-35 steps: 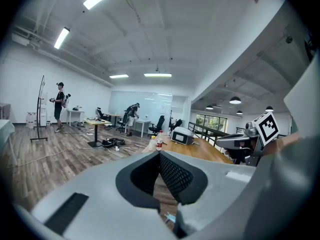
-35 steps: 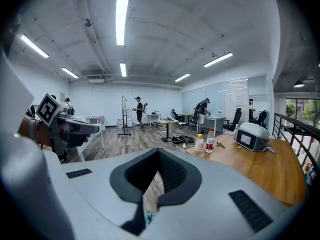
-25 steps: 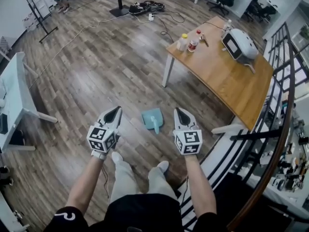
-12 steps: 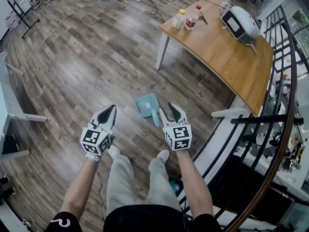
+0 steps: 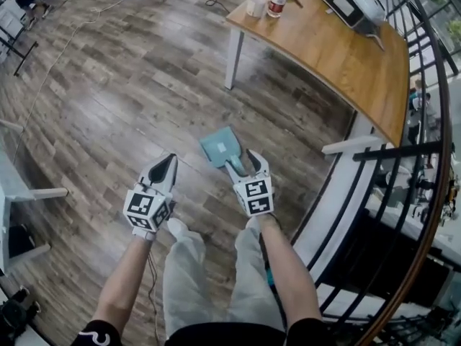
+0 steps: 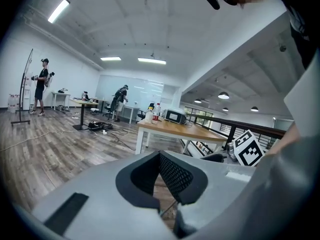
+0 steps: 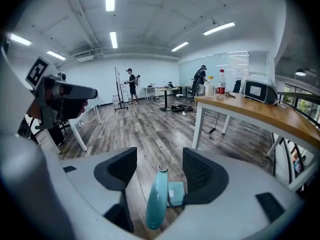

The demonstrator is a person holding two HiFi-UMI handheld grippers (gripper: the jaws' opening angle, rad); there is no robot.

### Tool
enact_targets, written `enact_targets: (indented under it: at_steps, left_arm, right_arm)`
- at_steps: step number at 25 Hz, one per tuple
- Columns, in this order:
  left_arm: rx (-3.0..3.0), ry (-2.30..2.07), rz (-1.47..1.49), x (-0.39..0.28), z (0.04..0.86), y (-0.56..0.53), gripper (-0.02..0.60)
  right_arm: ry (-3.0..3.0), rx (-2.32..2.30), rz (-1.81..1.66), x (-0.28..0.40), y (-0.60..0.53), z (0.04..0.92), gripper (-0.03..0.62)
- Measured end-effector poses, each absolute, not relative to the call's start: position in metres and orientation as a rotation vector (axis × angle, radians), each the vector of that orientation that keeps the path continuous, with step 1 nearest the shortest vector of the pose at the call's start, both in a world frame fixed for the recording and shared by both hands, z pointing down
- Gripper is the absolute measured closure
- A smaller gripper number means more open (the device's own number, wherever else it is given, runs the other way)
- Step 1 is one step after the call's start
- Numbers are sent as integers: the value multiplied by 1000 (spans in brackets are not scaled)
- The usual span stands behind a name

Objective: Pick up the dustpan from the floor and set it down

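While my right gripper point(image 5: 252, 163) points down at the wooden floor point(image 5: 122, 99) with its jaws opening wide, the handle point(image 5: 235, 167) of the teal dustpan point(image 5: 218, 146) already stands in the gap between them. In the right gripper view the handle point(image 7: 156, 201) shows daylight on both sides, and neither pad looks to be pressing on it.

Nearest me, my left gripper point(image 5: 166, 166) hangs off to the left, its jaws together on nothing and well apart from the dustpan. The right is plainly the nearer hand, so this grasp should fall to it.

Everything turns on the line of the handle. It runs from the pan back toward me and slightly to my right, close to the line my right gripper points along. That puts its width, not its length, across the jaws. The flat pan lies on the boards just beyond the fingertips, ahead and a touch to the left in the head view. By my reckoning, closing should catch the handle — with little or no sideways shift needed first.

Farther off stands the wooden table point(image 5: 338, 56), with bottles point(image 5: 256, 1) near its far corner.
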State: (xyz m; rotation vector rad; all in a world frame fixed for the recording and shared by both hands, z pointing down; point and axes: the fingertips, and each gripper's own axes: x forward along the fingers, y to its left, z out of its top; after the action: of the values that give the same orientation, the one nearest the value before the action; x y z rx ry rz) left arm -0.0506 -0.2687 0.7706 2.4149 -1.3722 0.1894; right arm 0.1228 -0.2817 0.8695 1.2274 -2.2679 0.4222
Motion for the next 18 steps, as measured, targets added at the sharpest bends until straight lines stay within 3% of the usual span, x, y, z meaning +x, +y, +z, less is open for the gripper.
enact_targets:
  at_steps: [13, 18]
  left_arm:
    - [2443, -1238, 218, -52, 819, -290, 583]
    - [2462, -1215, 223, -52, 825, -298, 583]
  right_arm:
    - [-2070, 1248, 530, 118, -291, 965, 329]
    - [-2023, 1224, 562, 115, -290, 985, 359]
